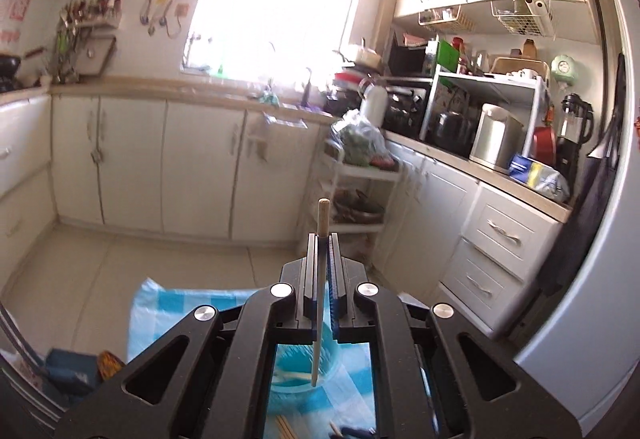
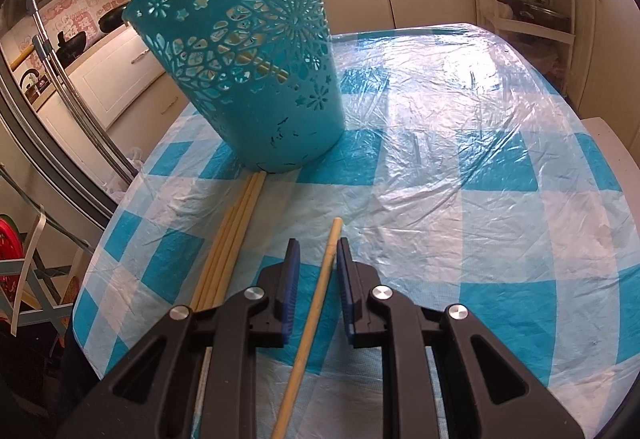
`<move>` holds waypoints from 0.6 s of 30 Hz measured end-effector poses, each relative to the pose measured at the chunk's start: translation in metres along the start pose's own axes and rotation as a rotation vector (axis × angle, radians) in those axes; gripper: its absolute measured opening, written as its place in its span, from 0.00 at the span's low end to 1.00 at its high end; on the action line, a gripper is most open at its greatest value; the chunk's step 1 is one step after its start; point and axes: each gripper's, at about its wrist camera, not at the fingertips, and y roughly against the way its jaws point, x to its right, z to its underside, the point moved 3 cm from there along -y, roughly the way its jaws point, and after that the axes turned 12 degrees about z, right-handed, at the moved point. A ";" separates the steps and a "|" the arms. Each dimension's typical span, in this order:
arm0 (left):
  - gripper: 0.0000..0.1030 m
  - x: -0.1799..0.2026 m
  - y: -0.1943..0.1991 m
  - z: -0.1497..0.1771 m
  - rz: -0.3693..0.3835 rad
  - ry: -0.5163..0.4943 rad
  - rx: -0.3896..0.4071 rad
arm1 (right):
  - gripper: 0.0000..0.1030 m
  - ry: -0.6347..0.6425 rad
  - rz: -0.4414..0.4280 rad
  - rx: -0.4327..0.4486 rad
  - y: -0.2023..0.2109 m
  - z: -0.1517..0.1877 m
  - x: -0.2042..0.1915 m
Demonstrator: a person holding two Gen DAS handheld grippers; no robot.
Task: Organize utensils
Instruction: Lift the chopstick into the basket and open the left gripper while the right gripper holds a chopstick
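My left gripper (image 1: pixel 322 237) is shut on a wooden chopstick (image 1: pixel 323 215) and holds it upright above the teal basket (image 1: pixel 294 367), its lower tip hanging over the basket's mouth, where another chopstick lies. In the right wrist view the teal perforated basket (image 2: pixel 256 59) stands on the blue-checked tablecloth (image 2: pixel 440 159). My right gripper (image 2: pixel 318 243) is open, its fingers on either side of a single chopstick (image 2: pixel 316 303) lying on the cloth. Several more chopsticks (image 2: pixel 232 235) lie in a bundle to its left, their tips touching the basket's base.
The table is small, with edges close on the left and far sides. A metal pole and rack (image 2: pixel 60 79) stand left of it. Kitchen cabinets (image 1: pixel 160 159), a white shelf trolley (image 1: pixel 360 179) and a cluttered counter (image 1: pixel 500 143) surround the floor beyond.
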 end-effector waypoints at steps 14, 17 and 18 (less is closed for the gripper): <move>0.06 -0.042 -0.078 0.070 -0.146 0.022 -0.158 | 0.19 -0.007 -0.011 -0.002 0.000 0.000 0.002; 0.23 -0.050 -0.072 0.088 -0.170 0.035 -0.190 | 0.19 -0.003 -0.007 -0.001 0.000 0.000 0.001; 0.39 -0.052 -0.068 0.093 -0.182 0.039 -0.191 | 0.19 -0.001 -0.005 -0.001 0.000 0.000 0.001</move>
